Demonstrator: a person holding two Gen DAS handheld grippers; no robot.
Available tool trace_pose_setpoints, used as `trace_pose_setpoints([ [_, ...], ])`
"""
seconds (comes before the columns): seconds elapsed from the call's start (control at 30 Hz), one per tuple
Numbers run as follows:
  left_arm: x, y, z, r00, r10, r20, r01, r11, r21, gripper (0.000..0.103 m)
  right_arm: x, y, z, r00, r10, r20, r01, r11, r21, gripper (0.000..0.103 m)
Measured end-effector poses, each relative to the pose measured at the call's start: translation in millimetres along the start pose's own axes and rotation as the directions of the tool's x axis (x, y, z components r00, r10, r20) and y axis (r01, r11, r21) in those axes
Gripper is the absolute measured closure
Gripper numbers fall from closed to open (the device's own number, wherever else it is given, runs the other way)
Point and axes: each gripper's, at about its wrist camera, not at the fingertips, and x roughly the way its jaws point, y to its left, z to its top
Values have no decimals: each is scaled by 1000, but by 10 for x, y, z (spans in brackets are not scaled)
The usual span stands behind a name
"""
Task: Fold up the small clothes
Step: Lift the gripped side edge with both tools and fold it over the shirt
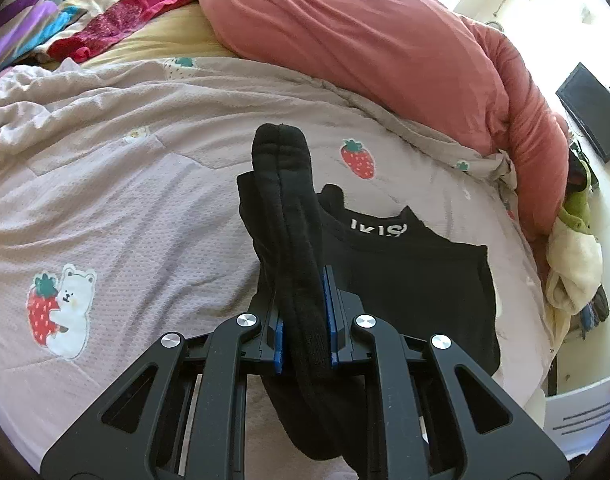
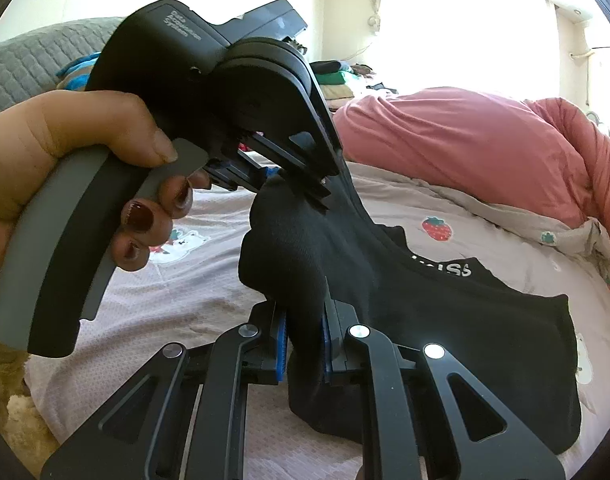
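A small black garment (image 1: 409, 276) with white lettering on its band lies partly on the bed, one end lifted. My left gripper (image 1: 303, 312) is shut on a thick bunched fold of the black garment, which sticks up past the blue pads. In the right wrist view my right gripper (image 2: 305, 332) is shut on another bunch of the same black garment (image 2: 457, 320). The left gripper (image 2: 301, 182), held by a hand (image 2: 81, 160), pinches the cloth just above and beyond the right one. The garment's far part drapes down onto the bedspread.
The bed is covered by a pale pink bedspread (image 1: 137, 200) printed with strawberries and bears. A bulky salmon duvet (image 1: 377, 52) lies along the far side. Red and striped cloths (image 1: 117, 20) sit at the far left, loose clothes (image 1: 573, 264) at the right edge.
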Motion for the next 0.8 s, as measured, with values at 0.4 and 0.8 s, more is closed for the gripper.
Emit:
trace_pose_setpoints([
  [0.4, -57, -230, -9, 1000, -6, 15, 6, 1000, 26, 95, -176, -104, -14, 1000, -26, 18, 25, 998, 50, 91],
  [0.8, -42, -590, -9, 1000, -15, 22, 14, 998, 65, 95, -359, -267, -76, 998, -47, 32, 44, 995, 88, 91],
])
